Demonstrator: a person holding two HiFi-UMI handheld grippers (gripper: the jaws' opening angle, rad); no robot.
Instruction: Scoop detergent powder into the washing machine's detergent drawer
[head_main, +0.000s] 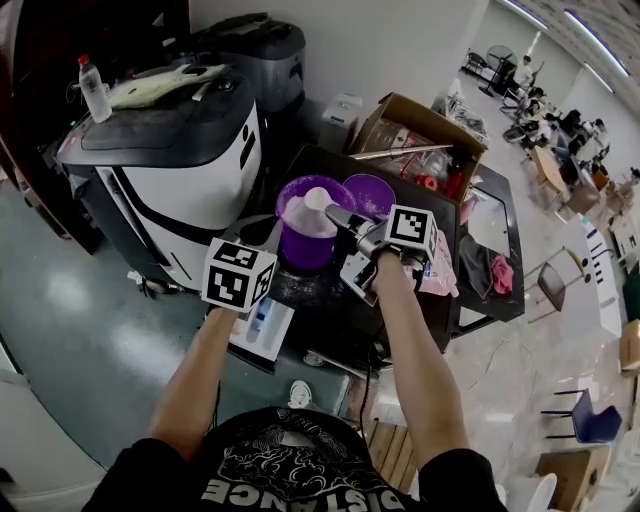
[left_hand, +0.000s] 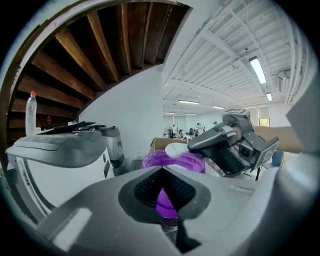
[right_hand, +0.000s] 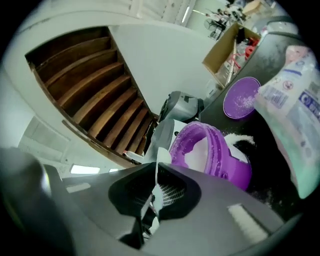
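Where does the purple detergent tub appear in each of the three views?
Head view: purple detergent tub at centre.
Left gripper view: tub just below centre.
Right gripper view: tub right of centre, powder inside.
Shared landmark: the cardboard box behind it.

Glossy floor (head_main: 60, 310), wooden stairs (left_hand: 90, 52) overhead

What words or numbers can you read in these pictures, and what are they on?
"STANCE": on the person's black shirt, seemingly part of a longer word, cut off by the picture's edge.
Detergent bag: blue and pink print, too blurred to read.
Marker cubes: black-and-white square patterns only, no words.
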